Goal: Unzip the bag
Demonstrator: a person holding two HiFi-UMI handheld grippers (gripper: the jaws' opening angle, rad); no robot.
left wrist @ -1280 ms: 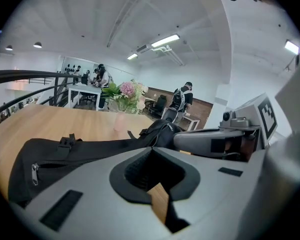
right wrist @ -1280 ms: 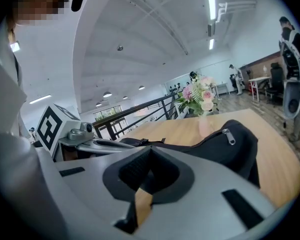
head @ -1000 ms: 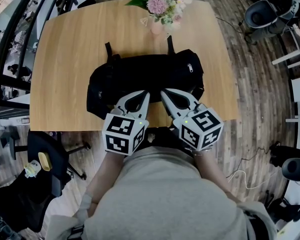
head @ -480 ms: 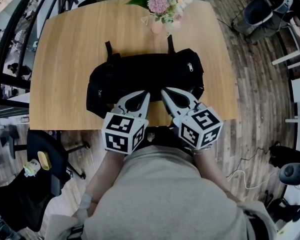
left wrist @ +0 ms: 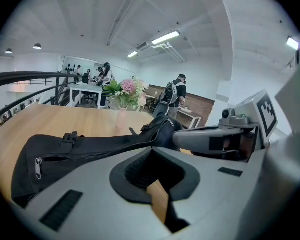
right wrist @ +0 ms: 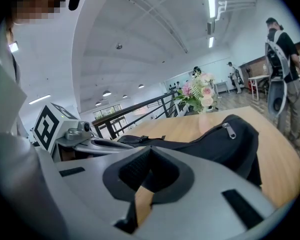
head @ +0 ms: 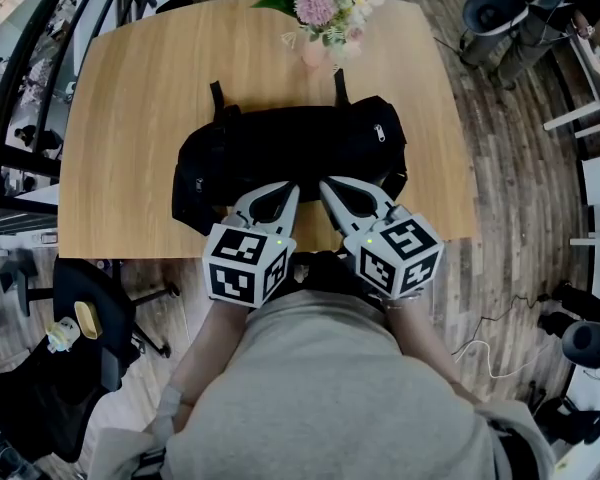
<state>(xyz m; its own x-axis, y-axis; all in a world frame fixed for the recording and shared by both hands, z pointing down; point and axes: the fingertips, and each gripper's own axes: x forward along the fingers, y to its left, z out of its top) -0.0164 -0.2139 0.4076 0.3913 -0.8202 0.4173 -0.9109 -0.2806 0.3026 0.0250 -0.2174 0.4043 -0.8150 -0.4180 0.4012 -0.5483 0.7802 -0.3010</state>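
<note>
Jaws of the left gripper [head: 283, 194] and the right gripper [head: 332, 190] are shut together, with nothing held between them. Both tips are pointed at the near side of the black bag [head: 290, 148], which is laid across the wooden table [head: 120, 118]. A zipper pull [head: 382, 134] is seen near its right end. Beyond the bag, a vase of flowers [head: 325, 13] is set at the table's far edge.
</note>
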